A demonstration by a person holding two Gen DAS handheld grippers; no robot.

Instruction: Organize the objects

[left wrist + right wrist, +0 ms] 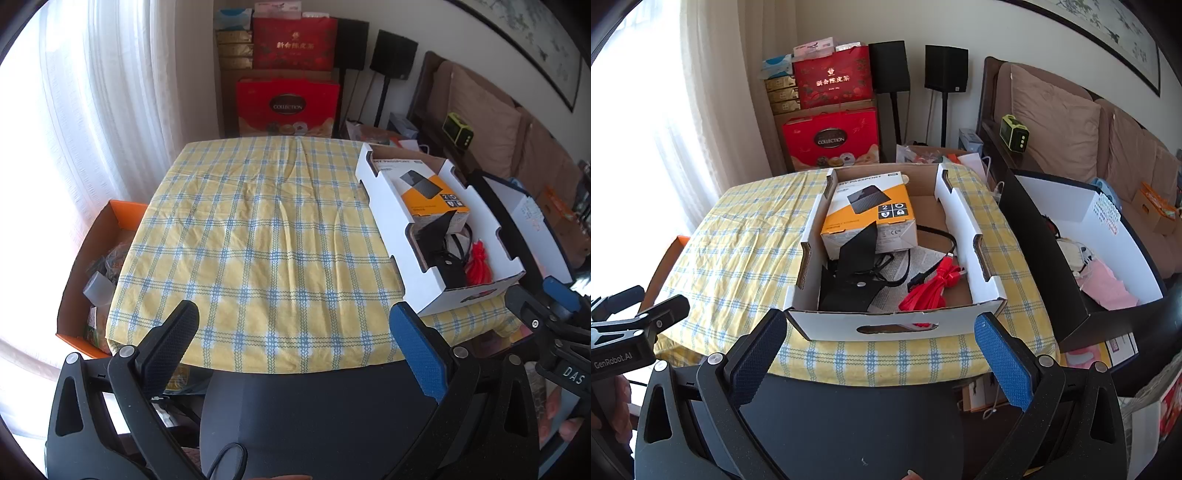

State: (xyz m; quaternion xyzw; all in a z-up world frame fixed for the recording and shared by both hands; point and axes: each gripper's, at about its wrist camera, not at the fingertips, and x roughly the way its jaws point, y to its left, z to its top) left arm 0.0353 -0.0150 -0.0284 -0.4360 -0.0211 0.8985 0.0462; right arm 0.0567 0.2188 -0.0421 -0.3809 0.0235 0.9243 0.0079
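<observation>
A white cardboard box (pixel 897 325) sits on the yellow checked tablecloth (pixel 258 236), at the table's right side; the left wrist view shows the same box (pixel 391 221). Inside lie an orange-and-white hard drive carton (pixel 871 214), a black pouch (pixel 849 280), black cables (pixel 938 236) and a red ribbon bundle (pixel 931 291). My right gripper (pixel 881 334) stands open just in front of the box's near wall, holding nothing. My left gripper (pixel 293 330) is open over the table's near edge, left of the box, also holding nothing.
An orange box (pixel 85 266) of odds and ends stands on the floor left of the table. A black-and-white open box (pixel 1108 251) with pink items stands to the right. Red gift boxes (pixel 831 140), speakers (pixel 945 68) and a sofa (pixel 1071 122) lie behind.
</observation>
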